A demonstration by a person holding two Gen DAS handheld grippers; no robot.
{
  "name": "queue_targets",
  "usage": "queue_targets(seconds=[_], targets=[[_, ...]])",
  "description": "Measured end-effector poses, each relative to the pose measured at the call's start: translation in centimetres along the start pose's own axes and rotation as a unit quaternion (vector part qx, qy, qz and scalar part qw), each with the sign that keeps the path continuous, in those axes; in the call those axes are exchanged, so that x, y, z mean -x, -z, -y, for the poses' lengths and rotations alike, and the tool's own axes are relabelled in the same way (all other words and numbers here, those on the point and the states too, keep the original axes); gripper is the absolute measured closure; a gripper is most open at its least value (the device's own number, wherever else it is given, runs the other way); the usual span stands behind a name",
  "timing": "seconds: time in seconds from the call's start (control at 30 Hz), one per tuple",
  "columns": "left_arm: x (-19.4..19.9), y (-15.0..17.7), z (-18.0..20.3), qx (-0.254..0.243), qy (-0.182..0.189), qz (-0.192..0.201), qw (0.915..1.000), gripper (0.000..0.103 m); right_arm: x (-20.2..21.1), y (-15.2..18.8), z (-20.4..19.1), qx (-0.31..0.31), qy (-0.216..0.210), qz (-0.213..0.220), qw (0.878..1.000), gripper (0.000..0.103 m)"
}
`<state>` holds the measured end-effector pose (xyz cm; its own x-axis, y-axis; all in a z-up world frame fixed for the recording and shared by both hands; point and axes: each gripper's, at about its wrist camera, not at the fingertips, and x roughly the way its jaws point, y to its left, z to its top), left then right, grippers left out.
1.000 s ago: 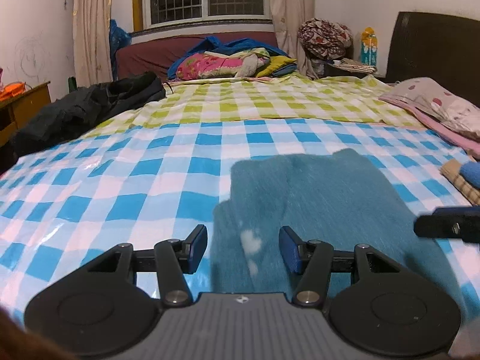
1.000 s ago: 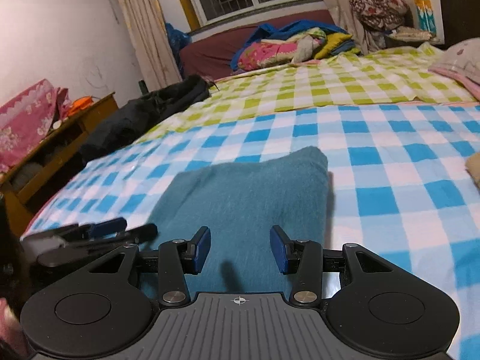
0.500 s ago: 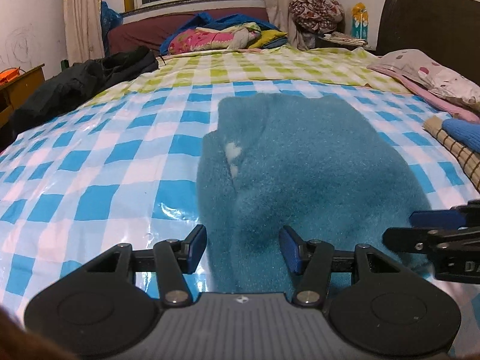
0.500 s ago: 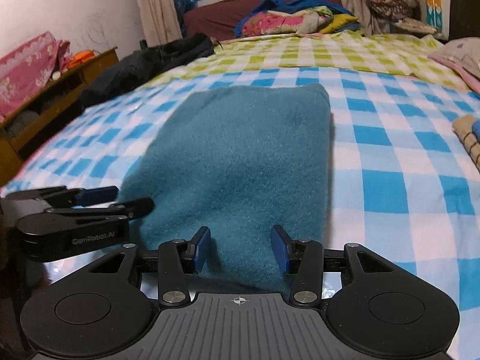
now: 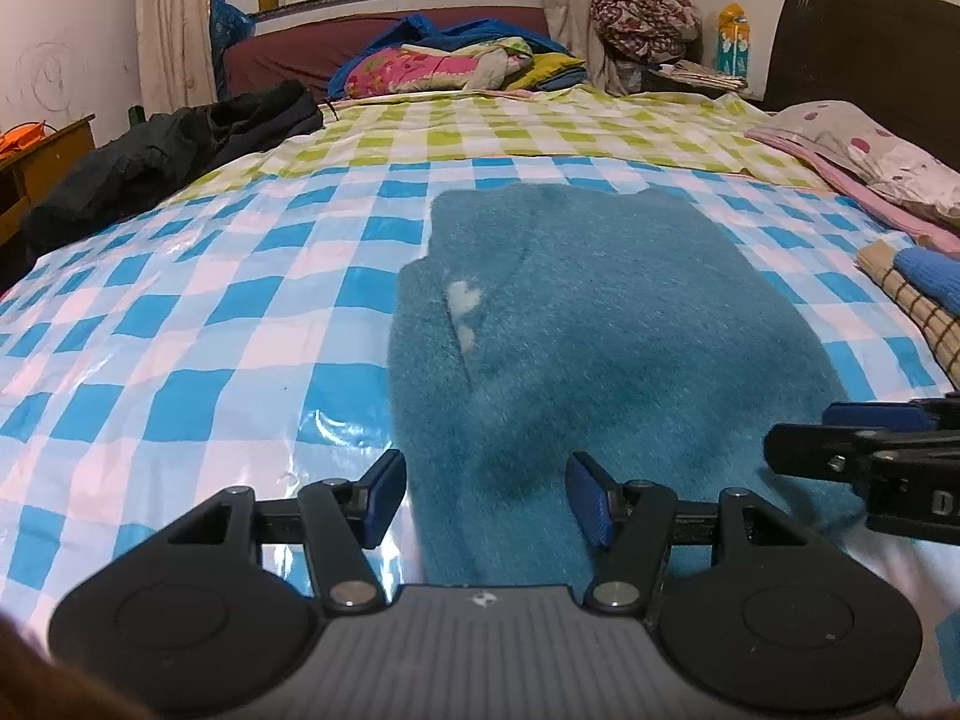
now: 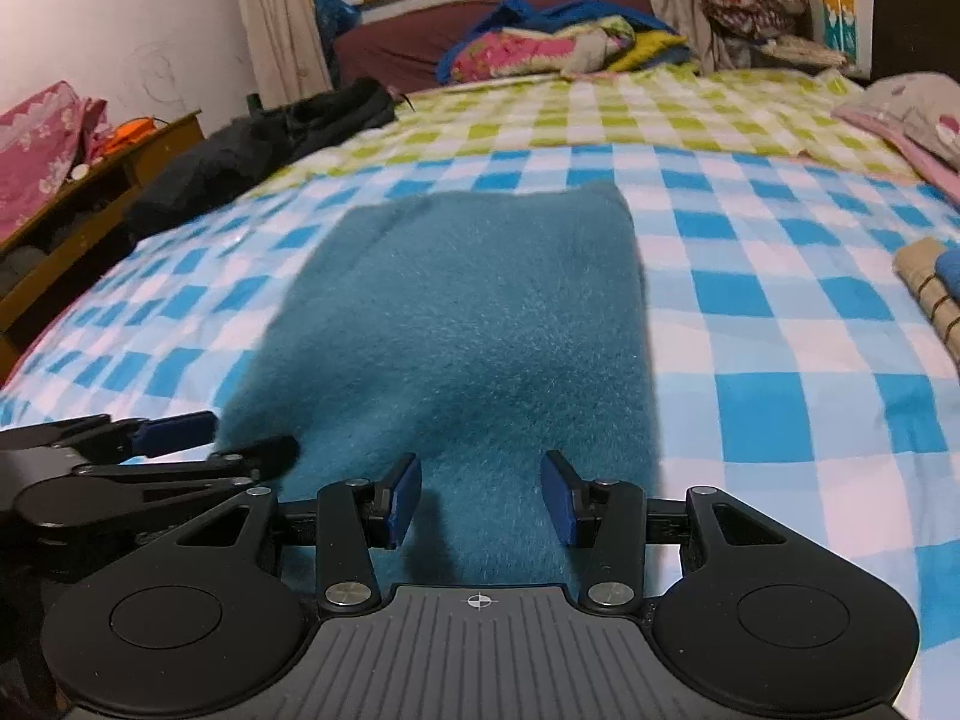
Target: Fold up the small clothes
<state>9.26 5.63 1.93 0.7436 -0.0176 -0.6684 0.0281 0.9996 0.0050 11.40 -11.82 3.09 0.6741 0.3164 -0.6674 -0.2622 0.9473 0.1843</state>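
A fuzzy teal garment (image 5: 600, 324) lies flat, folded into a rough rectangle, on the blue-and-white checked bed cover (image 5: 180, 324); it also shows in the right wrist view (image 6: 474, 312). My left gripper (image 5: 486, 498) is open and empty, just above the garment's near left edge. My right gripper (image 6: 480, 498) is open and empty over the garment's near right part. Each gripper shows at the edge of the other's view, the right one (image 5: 864, 444) and the left one (image 6: 174, 438).
A black jacket (image 5: 168, 150) lies at the bed's left side. Folded clothes (image 5: 912, 288) are stacked at the right edge. Pillows (image 5: 864, 150) and a pile of bedding (image 5: 450, 60) lie further back. A wooden cabinet (image 6: 66, 210) stands to the left.
Both grippers dropped low and close to the garment's near edge in the first half second, then tilted up slightly. Both stayed open. The garment has not moved.
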Motion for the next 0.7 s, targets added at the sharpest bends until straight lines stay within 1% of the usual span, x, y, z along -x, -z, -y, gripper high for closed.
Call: queue_targets(seconds=[0.07, 0.27, 0.33, 0.37, 0.4, 0.5, 0.63, 0.7], targets=[[0.7, 0.2, 0.3, -0.001, -0.001, 0.001, 1.0000, 0.038, 0.9, 0.5, 0.1, -0.005, -0.002, 0.002, 1.000, 0.059], [2.3, 1.1, 0.9, -0.008, -0.013, -0.001, 0.9999, 0.037, 1.7, 2.3, 0.1, -0.005, 0.006, -0.007, 1.000, 0.059], [2.9, 1.5, 1.1, -0.005, -0.012, -0.001, 0.9999, 0.036, 2.2, 2.7, 0.1, -0.012, 0.001, -0.011, 1.000, 0.059], [3.2, 1.7, 1.1, -0.003, -0.011, -0.002, 0.9999, 0.034, 2.5, 2.9, 0.1, -0.014, -0.002, -0.011, 1.000, 0.058], [3.4, 1.9, 1.2, -0.002, -0.009, -0.004, 0.9999, 0.031, 2.8, 3.1, 0.1, -0.015, -0.002, -0.011, 1.000, 0.058], [3.8, 2.8, 1.6, -0.005, -0.006, -0.015, 0.9999, 0.030, 3.4, 3.9, -0.1, -0.014, -0.001, -0.010, 1.000, 0.057], [4.0, 4.2, 2.7, -0.017, -0.016, -0.037, 0.9990, 0.026, 4.0, 5.1, -0.1, -0.016, 0.001, -0.013, 1.000, 0.054], [4.2, 4.9, 3.1, -0.023, -0.019, -0.040, 0.9988, 0.025, 4.2, 5.7, 0.0, -0.018, 0.006, -0.017, 1.000, 0.052]])
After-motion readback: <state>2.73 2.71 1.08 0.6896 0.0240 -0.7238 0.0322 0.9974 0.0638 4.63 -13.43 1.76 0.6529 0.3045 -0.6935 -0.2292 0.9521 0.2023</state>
